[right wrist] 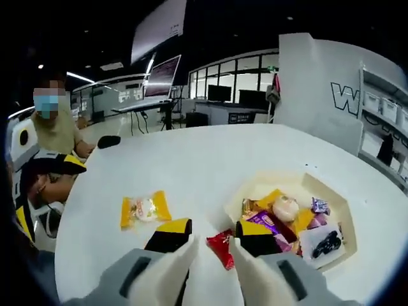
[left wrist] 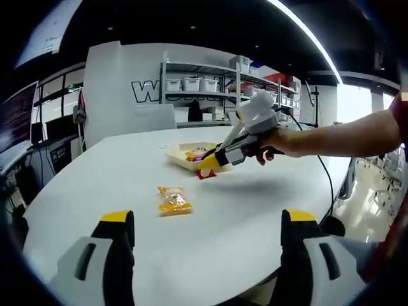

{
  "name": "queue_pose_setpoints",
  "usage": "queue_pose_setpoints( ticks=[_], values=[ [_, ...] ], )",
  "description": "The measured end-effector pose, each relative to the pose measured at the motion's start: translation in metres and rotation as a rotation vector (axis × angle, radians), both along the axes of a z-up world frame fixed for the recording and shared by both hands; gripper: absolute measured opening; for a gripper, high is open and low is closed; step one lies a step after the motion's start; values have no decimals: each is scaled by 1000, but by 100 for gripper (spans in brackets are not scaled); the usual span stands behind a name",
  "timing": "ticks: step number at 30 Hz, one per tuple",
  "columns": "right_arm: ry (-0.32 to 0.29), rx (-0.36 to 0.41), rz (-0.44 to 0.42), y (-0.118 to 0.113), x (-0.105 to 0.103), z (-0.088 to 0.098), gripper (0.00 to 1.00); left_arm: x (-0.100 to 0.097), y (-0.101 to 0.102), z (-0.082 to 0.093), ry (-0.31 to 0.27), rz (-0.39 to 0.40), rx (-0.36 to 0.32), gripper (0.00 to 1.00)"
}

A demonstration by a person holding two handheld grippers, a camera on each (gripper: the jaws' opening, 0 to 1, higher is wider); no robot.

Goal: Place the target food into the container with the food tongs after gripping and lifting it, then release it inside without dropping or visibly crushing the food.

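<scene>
Red packet (right wrist: 222, 247) on the white table (right wrist: 210, 166), lower centre of the right gripper view, in the gap between the right gripper's (right wrist: 213, 239) spread jaws, just left of the tray (right wrist: 331, 197) of mixed snacks. Not pinched yet. Yellow packet (right wrist: 145, 208) lying apart, left of the jaws.

In the left gripper view: left gripper (left wrist: 207, 233) spread wide at the bottom edge, nothing between the jaws. Yellow packet (left wrist: 174, 200) just above them at centre; tray (left wrist: 175, 153) and red packet (left wrist: 205, 173) further up, under the right gripper (left wrist: 213, 162) coming in from the right.
</scene>
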State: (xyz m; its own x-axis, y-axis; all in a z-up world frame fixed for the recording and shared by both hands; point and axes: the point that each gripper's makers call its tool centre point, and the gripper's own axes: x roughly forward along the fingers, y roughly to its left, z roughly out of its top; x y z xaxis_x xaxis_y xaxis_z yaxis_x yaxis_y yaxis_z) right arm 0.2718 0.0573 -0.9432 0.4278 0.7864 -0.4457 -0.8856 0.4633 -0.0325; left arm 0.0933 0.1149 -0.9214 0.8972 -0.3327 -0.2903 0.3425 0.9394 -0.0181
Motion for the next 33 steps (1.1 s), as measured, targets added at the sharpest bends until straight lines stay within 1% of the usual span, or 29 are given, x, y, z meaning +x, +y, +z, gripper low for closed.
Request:
queue_pose_setpoints(
  ticks=[3,4,5,6,10,13,14,15,16,17,21,22,24,26,28,31,33],
  values=[
    [22,1,2,-2,-6,0,22,-1,-2,2,-4,-3,-4,93],
    [25,-9,12,-3,-12,0,22,-1,-2,2,-4,-5,-1,93],
    [-2,-47,33,-5,-16,-2,22,-2,-2,2,-4,-6,1,93],
    [-17,-65,42,-7,-18,-2,22,-2,-2,1,-5,-7,3,93],
    [24,-50,39,-11,-29,-2,22,-5,-4,1,-4,-10,-1,93],
    [36,-48,34,-13,-32,-1,22,-5,-7,4,-13,-11,-6,92],
    [72,-19,25,-12,-36,2,22,-5,-9,6,-17,-15,-6,92],
    [71,18,20,-11,-35,9,22,-5,-10,8,-21,-18,-5,92],
    [51,57,5,-11,-29,19,22,-5,-11,9,-23,-19,-3,92],
    [55,56,-11,-14,-26,20,22,-5,-12,10,-25,-21,-2,92],
    [91,59,-47,-22,-16,16,22,-5,-15,13,-30,-29,0,92],
    [123,74,-59,-24,-16,13,23,-6,-16,13,-33,-31,3,92],
    [154,74,-63,-26,-17,6,23,-6,-17,13,-32,-32,4,92],
    [166,46,-67,-29,-19,-5,23,-7,-17,13,-30,-32,5,92],
    [180,42,-66,-32,-25,-10,23,-8,-16,13,-31,-31,6,92],
    [179,59,-61,-35,-29,-7,23,-8,-16,13,-31,-30,6,92],
    [168,59,-37,-34,-35,-5,23,-8,-17,12,-28,-33,4,92]
  ],
)
